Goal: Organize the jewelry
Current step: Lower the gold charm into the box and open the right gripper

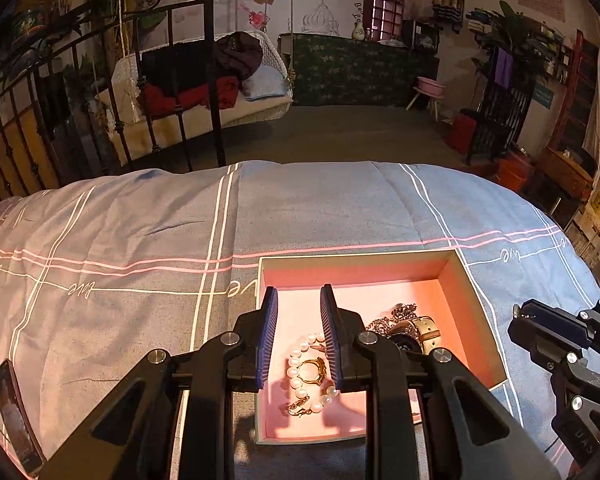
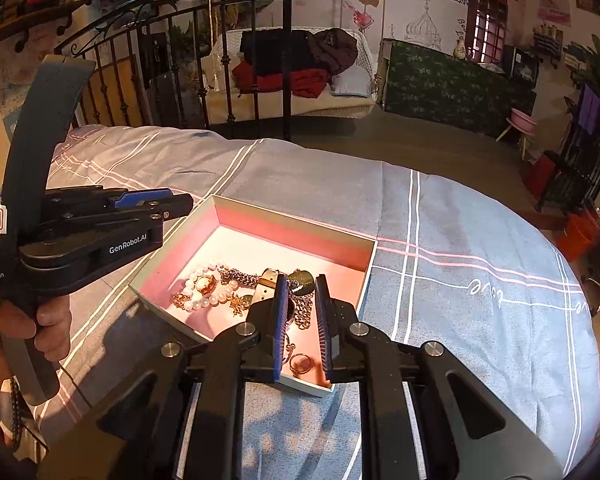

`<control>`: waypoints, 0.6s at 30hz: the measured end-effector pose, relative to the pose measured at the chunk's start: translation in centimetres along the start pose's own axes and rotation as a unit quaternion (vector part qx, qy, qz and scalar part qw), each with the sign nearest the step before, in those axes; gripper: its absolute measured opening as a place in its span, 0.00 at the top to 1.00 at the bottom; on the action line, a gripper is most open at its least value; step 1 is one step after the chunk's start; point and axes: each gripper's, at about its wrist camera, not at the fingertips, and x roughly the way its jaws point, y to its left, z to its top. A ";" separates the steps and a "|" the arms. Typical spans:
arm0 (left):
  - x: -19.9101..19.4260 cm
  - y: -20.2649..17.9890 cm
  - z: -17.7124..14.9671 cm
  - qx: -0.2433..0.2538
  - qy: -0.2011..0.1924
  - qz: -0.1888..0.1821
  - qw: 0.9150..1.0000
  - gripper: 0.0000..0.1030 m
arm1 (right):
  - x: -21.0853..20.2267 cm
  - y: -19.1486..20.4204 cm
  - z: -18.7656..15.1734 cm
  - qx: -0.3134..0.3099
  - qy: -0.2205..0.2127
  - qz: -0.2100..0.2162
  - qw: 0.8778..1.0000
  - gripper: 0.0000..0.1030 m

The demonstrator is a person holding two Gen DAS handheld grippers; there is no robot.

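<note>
The left gripper point(image 2: 172, 202) carries white lettering on its black side plate, "GenRobot.AI", with "Data Acquisition System" partly cut off lower on the handle, and the bedspread point(image 2: 480, 240) has "love" stitched in white script along its pink and white check lines. On that grey-blue cloth sits the jewelry box point(image 1: 476, 320), a shallow square cardboard tray with pale outer walls and a smooth pink lining. Inside the box lie a pearl bracelet point(image 1: 300, 376) of round glossy beads looped around a gold ring point(image 1: 314, 370), a gold clasp piece just beside the pearls, a tangle of silver chain point(image 2: 242, 278), a watch with a tan leather strap point(image 1: 426, 330) and a thin gold ring point(image 2: 301, 363) near the box's closest corner. The left gripper hangs over the box's near-left part with its ribbed blue pads point(image 1: 269, 336) parted and nothing between them (the pearls show through the gap, below the pads). The right gripper point(image 2: 301, 316) is over the box's near corner, its pads likewise apart and gripping nothing. A dark phone point(image 1: 14, 412) lies on the bedspread well to the left of the box.
</note>
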 end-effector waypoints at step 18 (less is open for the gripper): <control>0.7 -0.1 0.1 -0.004 0.010 0.025 1.000 0.23 | 1.2 0.1 -0.4 0.003 0.023 0.010 1.000 0.75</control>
